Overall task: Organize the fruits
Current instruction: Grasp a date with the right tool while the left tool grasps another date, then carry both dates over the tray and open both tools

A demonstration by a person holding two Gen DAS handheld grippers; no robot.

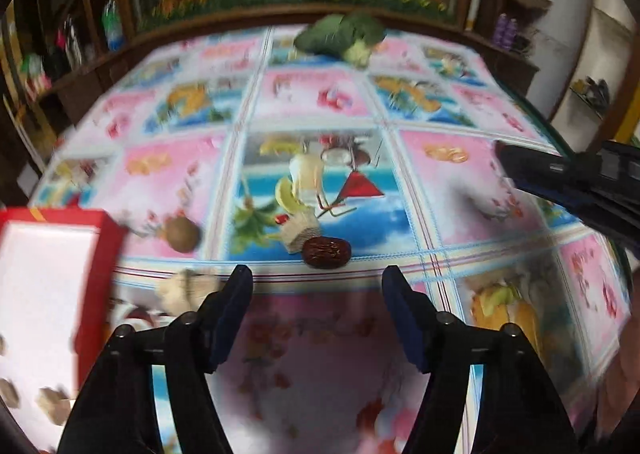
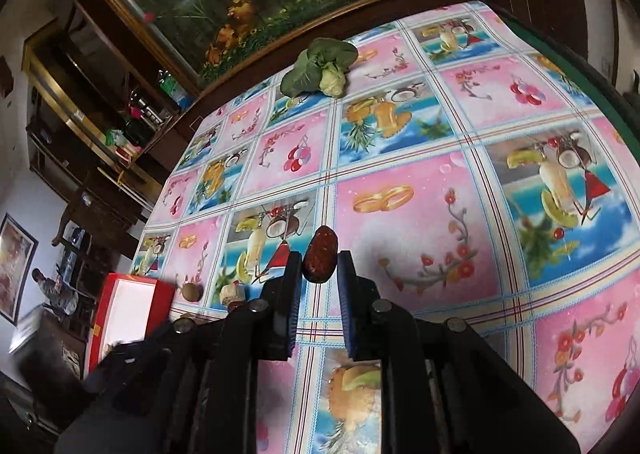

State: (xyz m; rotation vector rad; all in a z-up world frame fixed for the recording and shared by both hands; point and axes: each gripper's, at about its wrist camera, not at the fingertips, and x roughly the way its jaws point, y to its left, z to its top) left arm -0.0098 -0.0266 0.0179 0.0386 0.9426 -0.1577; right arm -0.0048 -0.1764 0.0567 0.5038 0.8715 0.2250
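A dark red date [image 1: 326, 252] lies on the patterned tablecloth just beyond my left gripper [image 1: 318, 278], which is open and empty. In the right wrist view a red date [image 2: 320, 254] sits between the fingertips of my right gripper [image 2: 319, 260]; the jaws are close on both sides of it. A round brown fruit [image 1: 182, 234] lies left of the date and also shows in the right wrist view [image 2: 192, 291]. A pale knobbly piece [image 1: 188, 288] lies by my left finger. A red box with a white inside [image 1: 44, 294] stands at the left, several pieces in it.
A leafy green vegetable [image 1: 340, 35] lies at the table's far edge, also in the right wrist view [image 2: 320, 65]. My right gripper shows as a dark shape [image 1: 576, 185] at the right. Wooden shelves and a flower painting stand behind the table.
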